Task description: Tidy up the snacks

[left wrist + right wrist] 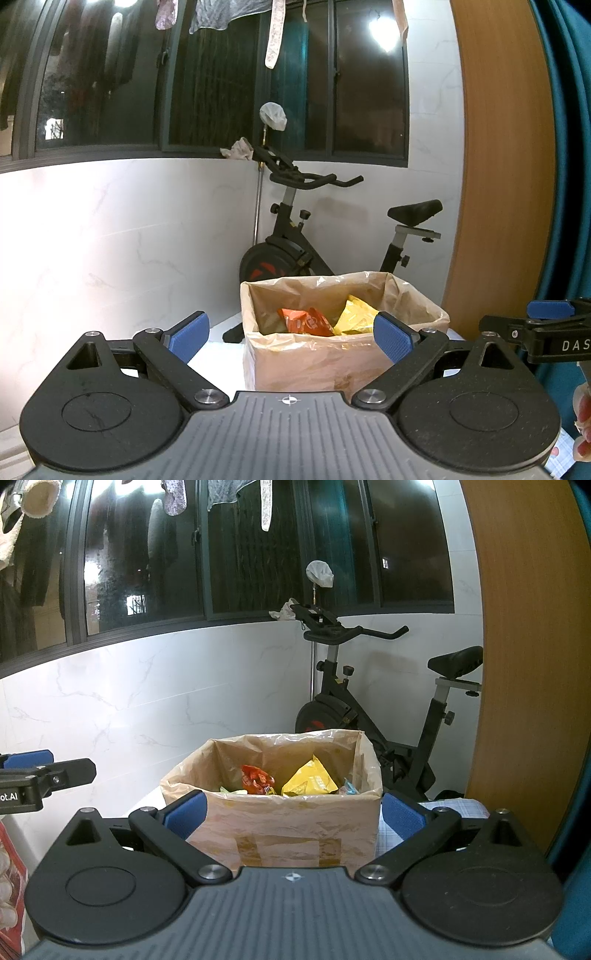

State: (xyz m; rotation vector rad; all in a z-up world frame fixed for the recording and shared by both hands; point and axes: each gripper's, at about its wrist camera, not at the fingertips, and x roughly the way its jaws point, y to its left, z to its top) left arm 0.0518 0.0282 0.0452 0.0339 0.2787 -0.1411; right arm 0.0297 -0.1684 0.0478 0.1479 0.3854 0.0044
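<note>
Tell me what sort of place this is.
Most likely an enclosed home balcony or utility room used for laundry. Clothes hang above dark sliding windows, an exercise bike stands in the corner, and a lined cardboard box holds snack packets.

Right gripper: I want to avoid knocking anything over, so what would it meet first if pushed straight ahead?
Probably the near wall of the lined cardboard box, which fills the gap ahead of the open right gripper. Nothing shows between them, though depth is unclear.
</note>
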